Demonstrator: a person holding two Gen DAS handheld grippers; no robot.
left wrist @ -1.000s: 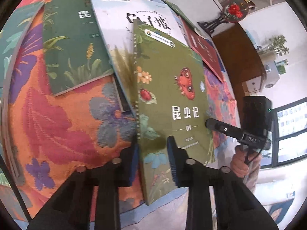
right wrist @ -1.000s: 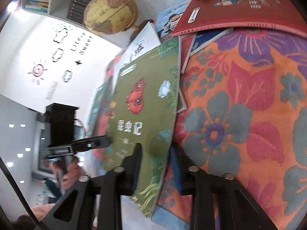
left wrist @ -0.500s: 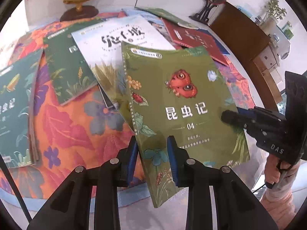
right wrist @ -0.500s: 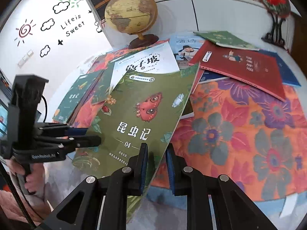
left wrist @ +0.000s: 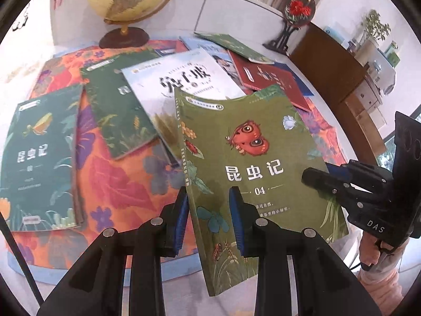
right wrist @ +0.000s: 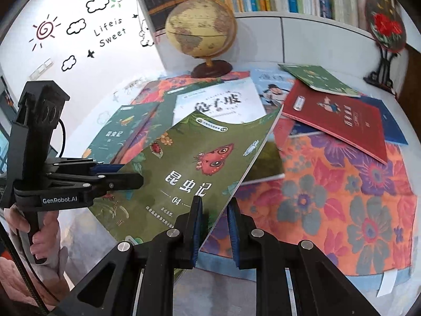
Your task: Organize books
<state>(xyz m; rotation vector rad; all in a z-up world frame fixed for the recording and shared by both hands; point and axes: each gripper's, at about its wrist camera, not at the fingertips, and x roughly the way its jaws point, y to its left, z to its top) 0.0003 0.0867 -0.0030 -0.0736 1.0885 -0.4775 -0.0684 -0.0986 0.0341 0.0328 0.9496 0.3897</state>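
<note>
Both grippers are lifting the book [left wrist: 252, 163] higher off the cloth [right wrist: 342, 197]; left gripper [left wrist: 208, 216] clamping its spine edge, right gripper [right wrist: 214, 223] its 3 o'clock edge. Top edge is sagging, risking slip or cover crease.

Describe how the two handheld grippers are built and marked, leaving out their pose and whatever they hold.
Both are black, angular frames with silver rivets and blue pads inside the fingers. The left gripper reads "GenRobot.AI" in white, carries a boxy black block on top, and trails a black cable. The right gripper reads "DAS" in white and has the same kind of block. The hand on its grip shows a pale pink sleeve.
</note>
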